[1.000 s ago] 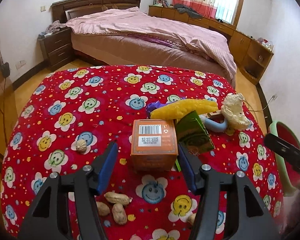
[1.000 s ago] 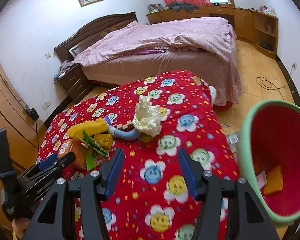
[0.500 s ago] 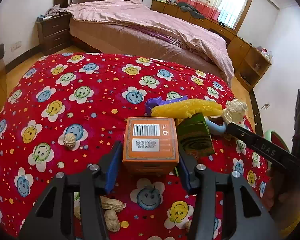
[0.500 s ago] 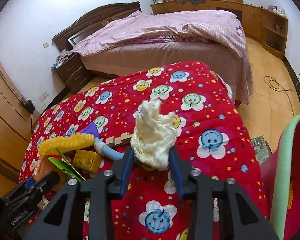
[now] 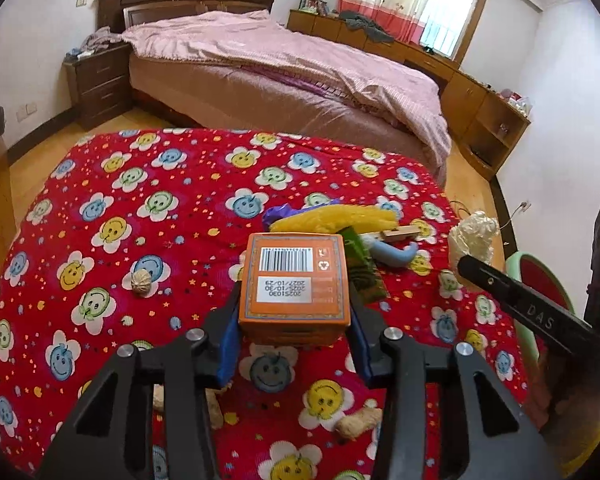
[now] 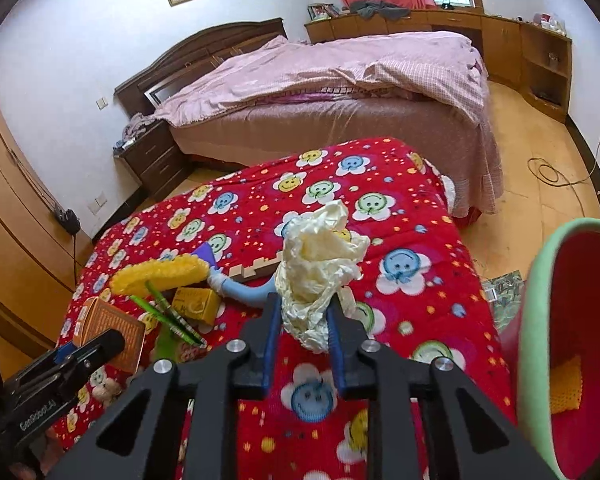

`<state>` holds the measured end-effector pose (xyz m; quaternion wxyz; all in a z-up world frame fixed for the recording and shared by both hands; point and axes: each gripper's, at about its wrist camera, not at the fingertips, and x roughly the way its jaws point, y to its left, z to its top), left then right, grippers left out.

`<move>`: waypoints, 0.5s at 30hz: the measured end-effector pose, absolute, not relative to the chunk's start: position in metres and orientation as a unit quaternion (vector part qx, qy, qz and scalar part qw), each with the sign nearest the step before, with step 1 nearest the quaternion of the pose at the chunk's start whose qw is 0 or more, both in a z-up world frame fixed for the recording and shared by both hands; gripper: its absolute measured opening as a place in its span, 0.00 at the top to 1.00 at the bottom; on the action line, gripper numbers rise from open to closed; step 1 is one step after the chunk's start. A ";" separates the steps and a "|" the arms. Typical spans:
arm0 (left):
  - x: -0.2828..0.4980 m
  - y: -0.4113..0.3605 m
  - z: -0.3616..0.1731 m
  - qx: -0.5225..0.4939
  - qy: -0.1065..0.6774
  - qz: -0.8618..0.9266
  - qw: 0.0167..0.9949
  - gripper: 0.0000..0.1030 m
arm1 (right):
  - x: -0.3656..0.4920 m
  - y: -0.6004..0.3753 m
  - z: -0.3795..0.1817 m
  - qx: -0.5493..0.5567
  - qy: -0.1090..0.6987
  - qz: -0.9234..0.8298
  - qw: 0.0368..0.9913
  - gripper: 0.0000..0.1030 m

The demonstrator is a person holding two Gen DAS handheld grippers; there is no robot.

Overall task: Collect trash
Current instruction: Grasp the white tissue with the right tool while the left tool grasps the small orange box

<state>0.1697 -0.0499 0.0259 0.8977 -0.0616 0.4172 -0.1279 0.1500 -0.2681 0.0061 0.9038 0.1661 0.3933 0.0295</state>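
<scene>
Both grips on now. Left gripper [image 5: 294, 322], wide apart around the carton a second ago, now clamped on the orange box [image 5: 294, 280], blue pads pressed to both its sides, barcode face up, box raised off the red smiley tablecloth [image 5: 112, 216]. Right gripper [image 6: 302, 326], spread over bare cloth a second ago, now pinched on the crumpled cream paper wad [image 6: 320, 260], wad lifted between the pads. Red bin with the green rim [image 6: 536, 320] close on the right, near the table edge. Yellow duster [image 6: 160, 276], green wrapper [image 5: 362, 270], peanuts [image 5: 358, 422] and walnut [image 5: 141, 281] lying unmoved on the cloth.
</scene>
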 end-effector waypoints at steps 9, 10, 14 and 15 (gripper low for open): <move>0.147 -0.058 0.045 -0.048 0.398 -0.135 0.906 0.55 | 0.102 -0.276 0.028 0.179 0.363 0.027 0.914 0.77; 0.144 -0.058 0.047 -0.047 0.396 -0.136 0.907 0.55 | 0.096 -0.277 0.031 0.180 0.359 0.027 0.915 0.77; 0.133 -0.063 0.055 -0.046 0.388 -0.146 0.909 0.55 | 0.075 -0.281 0.040 0.184 0.346 0.025 0.920 0.77; 0.130 -0.065 0.058 -0.045 0.386 -0.149 0.909 0.55 | 0.071 -0.282 0.042 0.185 0.343 0.024 0.921 0.77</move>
